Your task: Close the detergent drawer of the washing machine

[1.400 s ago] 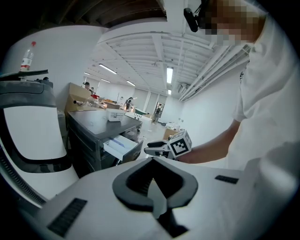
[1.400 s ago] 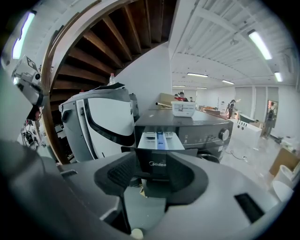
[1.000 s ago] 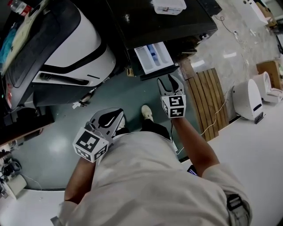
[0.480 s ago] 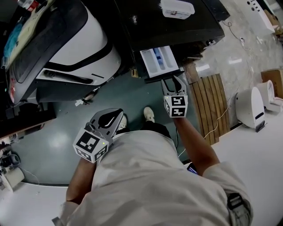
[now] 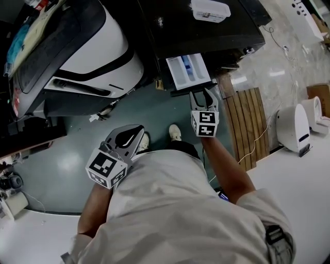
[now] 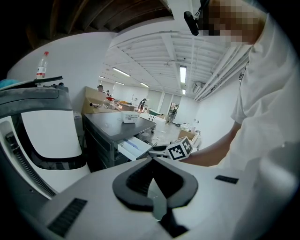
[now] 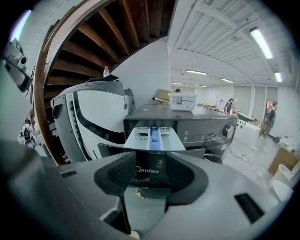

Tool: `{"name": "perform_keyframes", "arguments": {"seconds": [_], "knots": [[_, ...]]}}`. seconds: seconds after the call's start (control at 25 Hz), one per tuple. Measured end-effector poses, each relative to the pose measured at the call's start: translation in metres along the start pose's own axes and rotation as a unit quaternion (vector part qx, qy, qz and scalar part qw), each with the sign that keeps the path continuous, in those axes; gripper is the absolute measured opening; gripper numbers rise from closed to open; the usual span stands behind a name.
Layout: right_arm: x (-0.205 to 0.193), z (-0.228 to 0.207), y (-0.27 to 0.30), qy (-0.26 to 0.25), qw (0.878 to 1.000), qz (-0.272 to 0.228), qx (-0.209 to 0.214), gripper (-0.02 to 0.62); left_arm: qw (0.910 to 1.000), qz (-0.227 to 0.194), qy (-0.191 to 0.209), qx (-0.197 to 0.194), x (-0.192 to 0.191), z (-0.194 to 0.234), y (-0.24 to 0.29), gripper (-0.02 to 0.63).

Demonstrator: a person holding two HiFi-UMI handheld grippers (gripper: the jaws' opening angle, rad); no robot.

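Observation:
The dark washing machine (image 5: 206,36) stands at the top of the head view with its detergent drawer (image 5: 188,71) pulled out, white inside with a blue middle compartment. My right gripper (image 5: 201,93) is open, its tips at the drawer's dark front panel. In the right gripper view the drawer (image 7: 152,136) fills the gap ahead of the right gripper (image 7: 153,152), and the "Midea" front panel shows between the pads. I cannot tell whether they touch it. My left gripper (image 5: 133,133) hangs back by my body, shut and holding nothing. The left gripper (image 6: 153,160) sees the drawer (image 6: 133,147) from the side.
A large white-and-black appliance (image 5: 87,56) stands left of the machine. A clear plastic box (image 5: 210,9) sits on the machine's top. A wooden slat pallet (image 5: 246,121) and a small white device (image 5: 293,124) lie to the right. My shoe (image 5: 175,132) is on the green floor.
My right gripper has moved forward from a short gap up to the drawer's front panel. The drawer stays pulled out. The left gripper has stayed where it was.

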State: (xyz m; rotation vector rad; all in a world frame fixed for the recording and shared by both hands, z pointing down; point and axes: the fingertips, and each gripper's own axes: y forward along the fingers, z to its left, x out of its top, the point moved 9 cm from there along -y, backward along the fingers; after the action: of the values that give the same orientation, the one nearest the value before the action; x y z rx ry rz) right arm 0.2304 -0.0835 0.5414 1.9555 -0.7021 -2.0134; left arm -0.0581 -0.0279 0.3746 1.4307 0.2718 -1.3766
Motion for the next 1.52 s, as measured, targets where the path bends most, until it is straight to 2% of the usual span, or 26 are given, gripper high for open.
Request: {"name": "perform_keyframes", "arguments": {"seconds": [1.52], "knots": [[0.018, -0.004, 0.032, 0.001, 1.000, -0.006, 0.000, 0.184, 0.9996, -0.012, -0.016, 0.020, 0.000, 0.009, -0.004, -0.005]]}}
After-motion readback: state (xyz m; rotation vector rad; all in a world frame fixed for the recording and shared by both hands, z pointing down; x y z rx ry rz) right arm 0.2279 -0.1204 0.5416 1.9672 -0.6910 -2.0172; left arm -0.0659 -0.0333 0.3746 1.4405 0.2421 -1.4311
